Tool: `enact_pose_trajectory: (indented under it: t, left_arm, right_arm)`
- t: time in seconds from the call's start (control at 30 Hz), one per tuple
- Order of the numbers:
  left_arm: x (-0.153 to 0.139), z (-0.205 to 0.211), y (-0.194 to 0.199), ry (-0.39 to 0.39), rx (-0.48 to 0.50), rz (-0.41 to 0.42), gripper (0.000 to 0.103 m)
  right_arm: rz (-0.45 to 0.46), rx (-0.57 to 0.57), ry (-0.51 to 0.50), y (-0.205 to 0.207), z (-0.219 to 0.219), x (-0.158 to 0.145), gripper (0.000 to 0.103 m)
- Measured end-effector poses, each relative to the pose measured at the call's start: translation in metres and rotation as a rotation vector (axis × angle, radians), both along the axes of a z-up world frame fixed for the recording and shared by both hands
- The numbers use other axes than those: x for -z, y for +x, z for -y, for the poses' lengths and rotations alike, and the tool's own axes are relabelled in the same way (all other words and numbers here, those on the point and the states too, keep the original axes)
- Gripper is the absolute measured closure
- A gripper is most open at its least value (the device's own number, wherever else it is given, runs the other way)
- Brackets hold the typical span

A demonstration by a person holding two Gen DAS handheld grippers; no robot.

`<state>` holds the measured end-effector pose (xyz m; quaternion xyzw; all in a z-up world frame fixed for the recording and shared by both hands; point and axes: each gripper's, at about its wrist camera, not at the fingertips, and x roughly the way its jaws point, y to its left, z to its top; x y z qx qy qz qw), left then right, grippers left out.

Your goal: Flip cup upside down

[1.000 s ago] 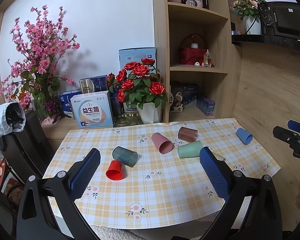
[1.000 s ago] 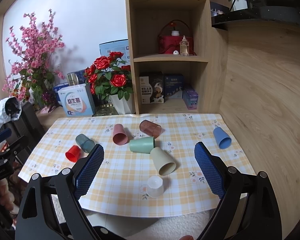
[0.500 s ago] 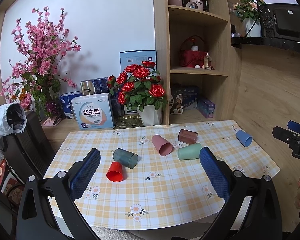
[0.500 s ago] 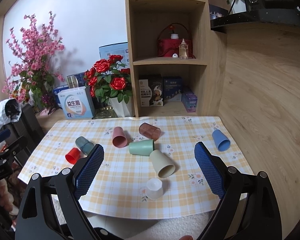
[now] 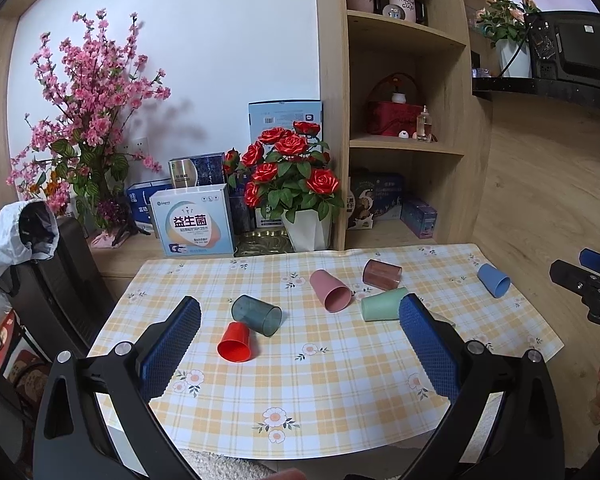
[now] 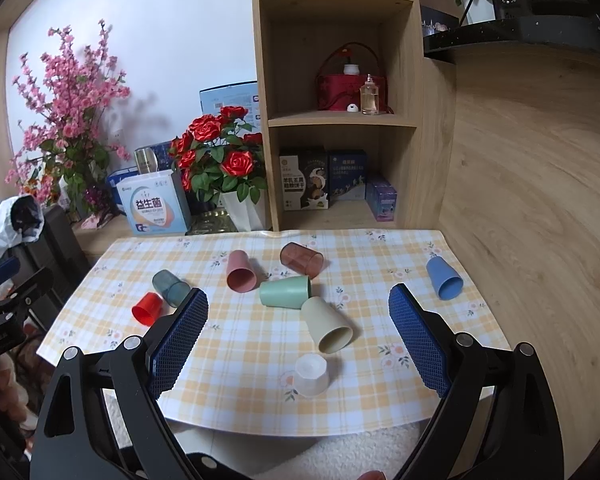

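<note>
A: Both grippers hang above the counter (image 6: 236,364), left gripper (image 5: 296,318) and right gripper (image 6: 298,316), fingers spread, holding nothing.

B: The cream cup (image 6: 329,326) lies sideways nearest the right one. A careless squeeze might roll it into the small white cup (image 6: 311,374).

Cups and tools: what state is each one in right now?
red cup: on its side
teal cup: on its side
pink cup: on its side
brown cup: on its side
green cup: on its side
beige cup: on its side
blue cup: on its side
white cup: upside down
left tool: open, empty
right tool: open, empty
</note>
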<state>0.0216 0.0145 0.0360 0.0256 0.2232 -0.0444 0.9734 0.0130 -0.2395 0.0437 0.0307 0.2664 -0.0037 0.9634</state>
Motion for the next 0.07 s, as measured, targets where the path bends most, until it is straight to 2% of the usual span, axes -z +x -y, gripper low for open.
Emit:
enact_pose_trajectory:
  t: [0.07]
  left_arm:
    - [0.0002,-0.0001,0.0001,0.002,0.000,0.000,0.006]
  right_arm:
    - [-0.001,0.000,0.001,0.0000,-0.0001,0.0011,0.014]
